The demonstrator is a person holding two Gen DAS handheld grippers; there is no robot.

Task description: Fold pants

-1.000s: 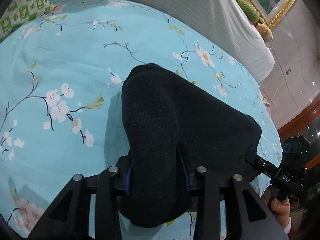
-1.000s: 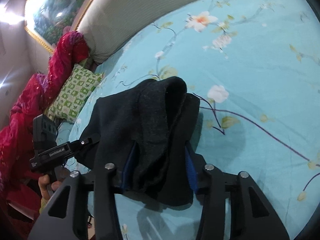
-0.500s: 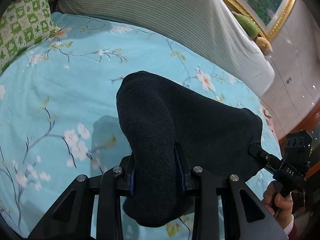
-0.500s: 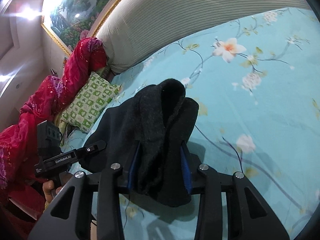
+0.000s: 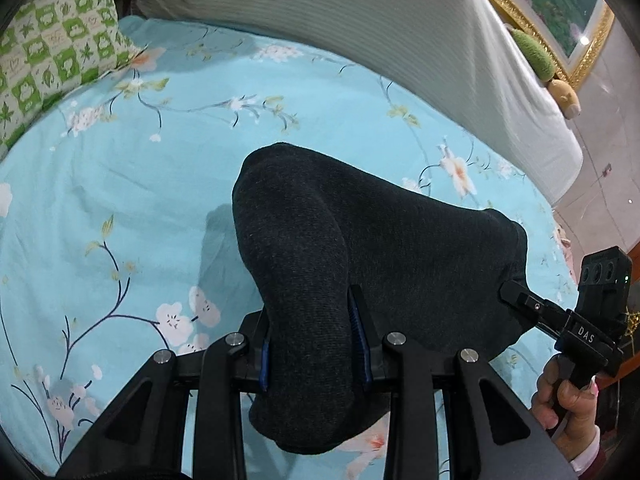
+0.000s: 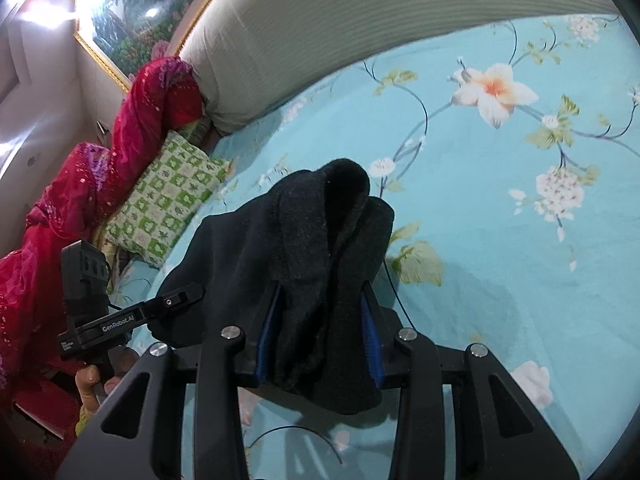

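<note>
— Floral bedsheet [image 5: 100, 184] lay under the dark pants [image 5: 360, 248]?
— Yes. Left gripper [image 5: 316, 344] and right gripper [image 6: 318, 336] each clenched one end, pants stretched between them above the sheet.

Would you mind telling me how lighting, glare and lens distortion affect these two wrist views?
Left wrist view: even light, the headboard bowed by the fisheye, the dark pants casting a soft shadow on the floral sheet. Right wrist view: ceiling lights blow out at top left, with glare on the painting; corners are vignetted black.
</note>
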